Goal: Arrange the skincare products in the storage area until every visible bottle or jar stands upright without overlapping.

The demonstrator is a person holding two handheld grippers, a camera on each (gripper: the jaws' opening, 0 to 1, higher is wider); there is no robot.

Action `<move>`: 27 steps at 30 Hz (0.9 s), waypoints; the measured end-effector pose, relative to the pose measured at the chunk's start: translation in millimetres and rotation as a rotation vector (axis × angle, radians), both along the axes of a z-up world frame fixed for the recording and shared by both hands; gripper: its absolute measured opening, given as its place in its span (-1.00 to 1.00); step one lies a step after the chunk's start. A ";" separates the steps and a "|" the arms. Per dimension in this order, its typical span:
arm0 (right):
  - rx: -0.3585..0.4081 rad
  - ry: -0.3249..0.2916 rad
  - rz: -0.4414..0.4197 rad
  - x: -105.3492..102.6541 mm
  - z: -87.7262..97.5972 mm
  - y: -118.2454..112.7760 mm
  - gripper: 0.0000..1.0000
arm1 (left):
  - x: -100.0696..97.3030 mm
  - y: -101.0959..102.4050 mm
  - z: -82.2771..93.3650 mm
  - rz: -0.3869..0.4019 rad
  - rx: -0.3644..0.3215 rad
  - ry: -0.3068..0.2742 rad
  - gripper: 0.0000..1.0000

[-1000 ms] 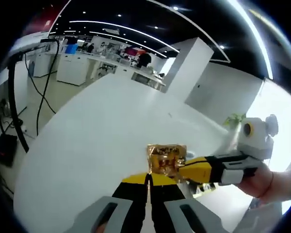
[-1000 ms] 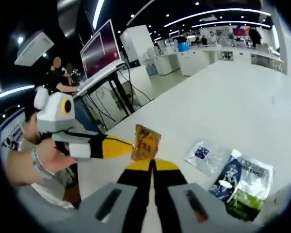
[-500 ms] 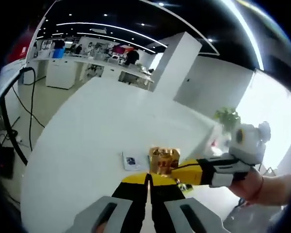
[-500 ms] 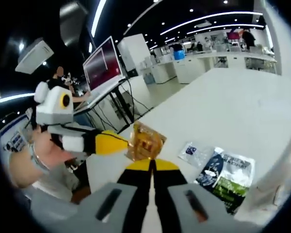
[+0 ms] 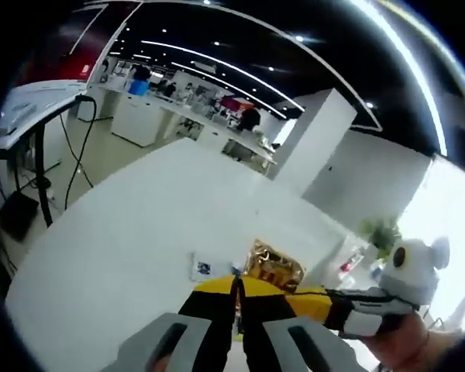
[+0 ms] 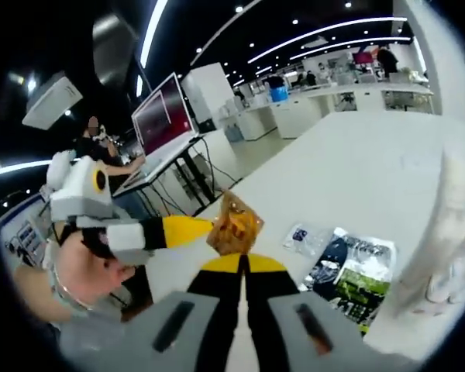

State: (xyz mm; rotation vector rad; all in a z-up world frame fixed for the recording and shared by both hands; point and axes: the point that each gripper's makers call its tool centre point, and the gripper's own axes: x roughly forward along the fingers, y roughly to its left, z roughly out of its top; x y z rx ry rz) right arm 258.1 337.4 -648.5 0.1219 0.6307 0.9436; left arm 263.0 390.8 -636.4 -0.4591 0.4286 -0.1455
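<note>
Gold foil sachet [image 6: 234,225] hangs pinched between both clenched grippers, left gripper [image 5: 236,288] and right gripper [image 6: 243,267], lifted above the white table [image 6: 356,170], seemingly to straighten it, while other sachets [image 6: 349,267] lie flat nearby.

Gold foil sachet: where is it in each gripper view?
Left gripper view: the gold foil sachet sits low and just right of centre, above the tips of the left gripper, with the right gripper reaching it from the right.
Right gripper view: centre-left, above the right gripper's tips.
Shared landmark: the small white sachet with a dark print on the white table.
</note>
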 end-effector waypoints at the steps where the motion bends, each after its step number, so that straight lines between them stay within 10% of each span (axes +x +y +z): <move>1: -0.005 -0.002 0.005 -0.7 -0.3 0.2 -0.96 | 1.7 -1.4 0.7 -0.022 0.008 -0.002 -0.98; 6: -0.016 -0.013 0.007 0.0 3.1 -1.4 -0.96 | 7.4 -2.6 6.1 -0.057 0.064 -0.046 -0.97; 14: -0.015 -0.034 0.038 0.4 11.4 -11.5 -0.97 | 6.0 -9.3 5.2 -0.107 -0.056 -0.051 -0.96; 27: -0.017 -0.018 0.189 -18.3 14.9 -23.1 -0.97 | -0.3 -39.4 5.6 -0.265 -0.142 -0.060 -0.45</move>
